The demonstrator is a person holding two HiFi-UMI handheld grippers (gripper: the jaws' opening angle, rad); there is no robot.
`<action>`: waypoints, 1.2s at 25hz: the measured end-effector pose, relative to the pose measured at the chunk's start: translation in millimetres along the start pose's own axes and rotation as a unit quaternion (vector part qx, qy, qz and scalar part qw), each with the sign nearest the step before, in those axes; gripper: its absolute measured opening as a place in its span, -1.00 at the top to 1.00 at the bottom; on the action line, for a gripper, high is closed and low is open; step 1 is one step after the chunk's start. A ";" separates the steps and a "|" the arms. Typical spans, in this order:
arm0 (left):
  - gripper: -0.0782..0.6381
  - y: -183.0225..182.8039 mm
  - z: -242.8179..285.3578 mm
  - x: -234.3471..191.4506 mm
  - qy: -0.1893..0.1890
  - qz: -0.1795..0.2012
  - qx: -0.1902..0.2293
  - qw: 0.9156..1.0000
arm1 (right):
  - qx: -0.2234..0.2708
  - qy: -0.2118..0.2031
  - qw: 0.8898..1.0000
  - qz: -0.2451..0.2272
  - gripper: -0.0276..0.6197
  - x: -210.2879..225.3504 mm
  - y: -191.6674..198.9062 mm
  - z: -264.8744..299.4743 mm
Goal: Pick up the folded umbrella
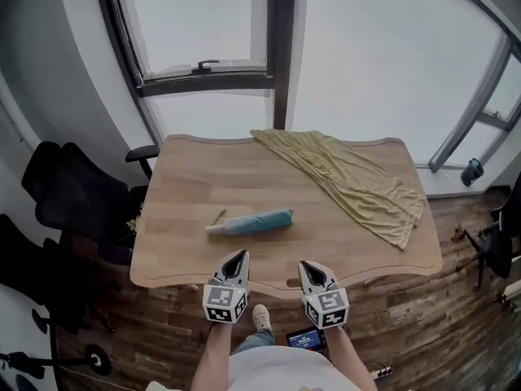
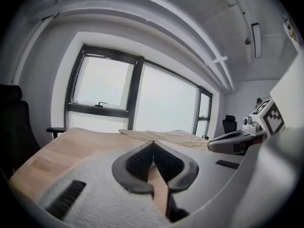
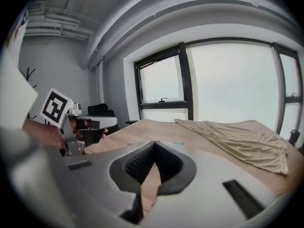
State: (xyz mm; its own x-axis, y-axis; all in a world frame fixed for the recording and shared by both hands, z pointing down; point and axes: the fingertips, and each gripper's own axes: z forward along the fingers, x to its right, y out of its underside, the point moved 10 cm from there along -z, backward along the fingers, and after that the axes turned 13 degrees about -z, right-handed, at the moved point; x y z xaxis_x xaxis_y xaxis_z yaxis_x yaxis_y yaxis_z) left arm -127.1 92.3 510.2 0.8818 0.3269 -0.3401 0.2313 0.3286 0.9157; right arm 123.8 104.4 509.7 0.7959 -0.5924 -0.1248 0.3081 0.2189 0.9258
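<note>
The folded umbrella (image 1: 248, 222) is a teal roll with a pale handle end at its left. It lies on the wooden table (image 1: 187, 177), near the front edge. My left gripper (image 1: 238, 255) hangs at the table's front edge, just short of the umbrella, with its jaws shut and nothing in them. To its right, my right gripper (image 1: 309, 265) is also shut and holds nothing. In the left gripper view the jaw tips (image 2: 153, 142) meet over the tabletop. The right gripper view shows the same for the right gripper (image 3: 155, 142). Neither gripper touches the umbrella.
A yellow cloth (image 1: 350, 177) is spread over the table's right and back part, also seen as the cloth (image 3: 237, 139) in the right gripper view. A black office chair (image 1: 73, 194) stands at the table's left. Large windows (image 1: 212, 23) rise behind the table.
</note>
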 end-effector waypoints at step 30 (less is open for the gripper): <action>0.73 -51.1 142.2 -81.6 0.031 0.038 -0.012 0.999 | -0.025 0.069 0.997 -0.006 0.89 60.8 -26.8 130.3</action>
State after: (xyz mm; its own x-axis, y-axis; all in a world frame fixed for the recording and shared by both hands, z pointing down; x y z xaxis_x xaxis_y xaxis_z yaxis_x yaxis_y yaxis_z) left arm -152.4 -77.1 521.7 0.8687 0.4063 -0.2834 0.1543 0.3218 0.9342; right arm 96.0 -38.6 523.8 0.8552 -0.4831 -0.1879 0.3417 0.2528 0.9052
